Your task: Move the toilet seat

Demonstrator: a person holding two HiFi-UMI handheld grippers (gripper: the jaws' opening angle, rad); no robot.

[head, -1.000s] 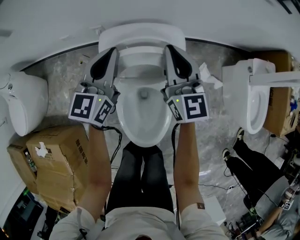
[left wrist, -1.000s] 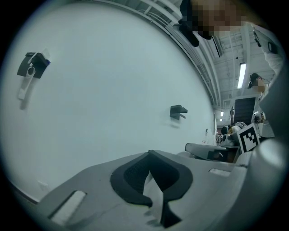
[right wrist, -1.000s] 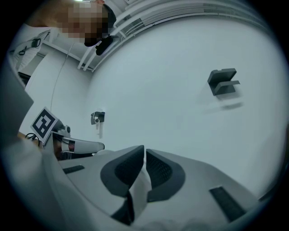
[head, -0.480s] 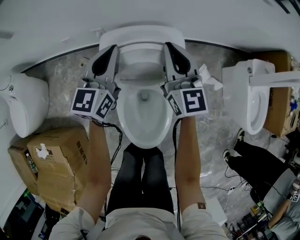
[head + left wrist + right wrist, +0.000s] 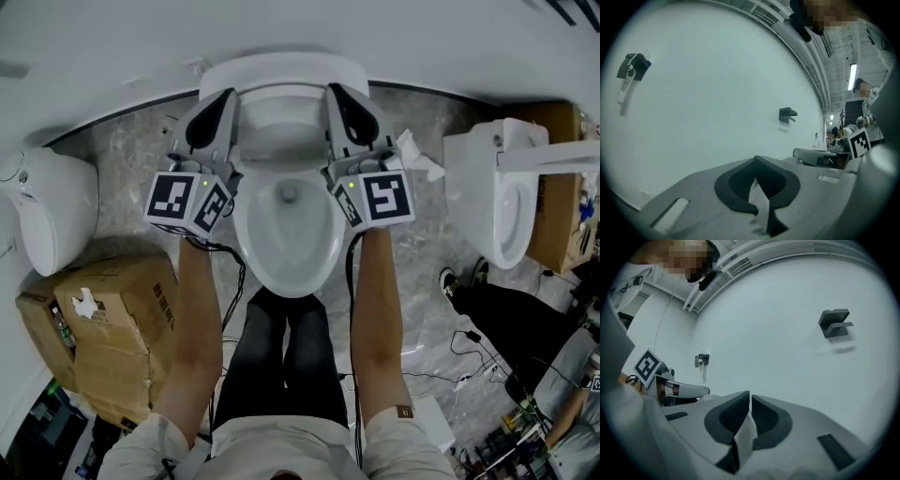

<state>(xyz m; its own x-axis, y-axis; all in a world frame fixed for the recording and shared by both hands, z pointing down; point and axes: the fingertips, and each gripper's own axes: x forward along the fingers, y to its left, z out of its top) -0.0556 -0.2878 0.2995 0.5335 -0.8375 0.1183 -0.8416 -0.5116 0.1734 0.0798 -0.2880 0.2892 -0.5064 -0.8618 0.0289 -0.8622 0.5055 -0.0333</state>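
Your left fingers (image 5: 740, 185) are clenched on a thin white edge of the seat (image 5: 759, 204); the dark pads close on it with no gap showing on either side; your right fingers (image 5: 724, 420) are clamped the same way on the seat's other edge, with a white strip standing between the ribbed pads.

In the head view the seat is white and glossy; it sits at the back of the toilet, close to the wall (image 5: 281, 23), with the bowl (image 5: 286, 253) open below it; only its foreshortened top and the two pinched edges show, so you cannot tell how far it leans.

Your left gripper (image 5: 223, 101) holds the seat's left flank and your right gripper (image 5: 339, 94) holds its right flank; the two are about level with each other, well apart, with the seat between them; both point forward at the wall, roughly level, and each gripper view looks past its own jaws onto plain wall.

The left cube (image 5: 183, 202) and the right cube (image 5: 375, 202) sit just outside the bowl's rim, one on each side; your left arm (image 5: 192, 319) and right arm (image 5: 375, 309) reach out nearly straight and parallel, one along each side of the bowl.
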